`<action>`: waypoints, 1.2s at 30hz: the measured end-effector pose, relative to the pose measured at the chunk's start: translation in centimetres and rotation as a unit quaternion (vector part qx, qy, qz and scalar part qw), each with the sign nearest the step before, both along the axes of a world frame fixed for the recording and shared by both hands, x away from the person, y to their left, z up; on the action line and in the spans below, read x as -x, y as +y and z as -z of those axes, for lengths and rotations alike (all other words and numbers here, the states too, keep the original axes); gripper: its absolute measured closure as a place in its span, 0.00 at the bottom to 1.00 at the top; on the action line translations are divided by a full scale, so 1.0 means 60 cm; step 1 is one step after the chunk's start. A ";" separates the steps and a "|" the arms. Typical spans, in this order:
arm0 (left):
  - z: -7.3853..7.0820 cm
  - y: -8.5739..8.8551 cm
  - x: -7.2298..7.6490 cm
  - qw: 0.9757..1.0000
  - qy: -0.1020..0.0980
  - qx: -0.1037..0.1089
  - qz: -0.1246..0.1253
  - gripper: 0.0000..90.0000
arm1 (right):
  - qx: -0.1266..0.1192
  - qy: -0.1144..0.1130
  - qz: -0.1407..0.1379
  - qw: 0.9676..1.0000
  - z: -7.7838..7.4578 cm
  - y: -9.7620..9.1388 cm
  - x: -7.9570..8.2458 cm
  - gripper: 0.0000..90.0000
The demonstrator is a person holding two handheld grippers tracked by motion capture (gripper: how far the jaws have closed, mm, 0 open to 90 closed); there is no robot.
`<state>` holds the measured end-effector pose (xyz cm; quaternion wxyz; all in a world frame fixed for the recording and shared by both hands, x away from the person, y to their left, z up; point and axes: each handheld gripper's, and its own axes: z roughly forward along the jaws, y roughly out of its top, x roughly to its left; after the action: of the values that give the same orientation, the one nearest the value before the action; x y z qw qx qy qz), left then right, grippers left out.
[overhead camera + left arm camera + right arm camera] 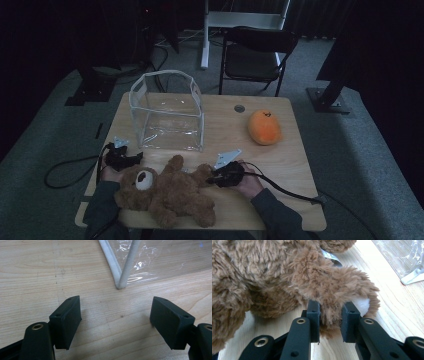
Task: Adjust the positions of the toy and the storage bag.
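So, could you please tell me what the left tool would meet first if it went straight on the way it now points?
Probably the near corner of the clear bag: the left tool stands open over bare table, aimed at that white-edged corner.

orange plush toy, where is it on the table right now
In the high view the orange plush toy lies alone on the table's far right part, right of the clear bag.
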<state>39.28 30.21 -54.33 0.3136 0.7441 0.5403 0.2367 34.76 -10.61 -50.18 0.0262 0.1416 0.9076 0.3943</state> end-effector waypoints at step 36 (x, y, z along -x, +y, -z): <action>-0.004 0.005 0.003 1.000 -0.003 0.015 0.006 0.34 | -0.004 -0.009 0.101 0.995 -0.018 -0.180 -0.012 0.72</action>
<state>39.12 30.50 -54.07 0.3282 0.7418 0.5381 0.2290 35.50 -21.40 -49.08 0.0733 0.2293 0.8866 0.3949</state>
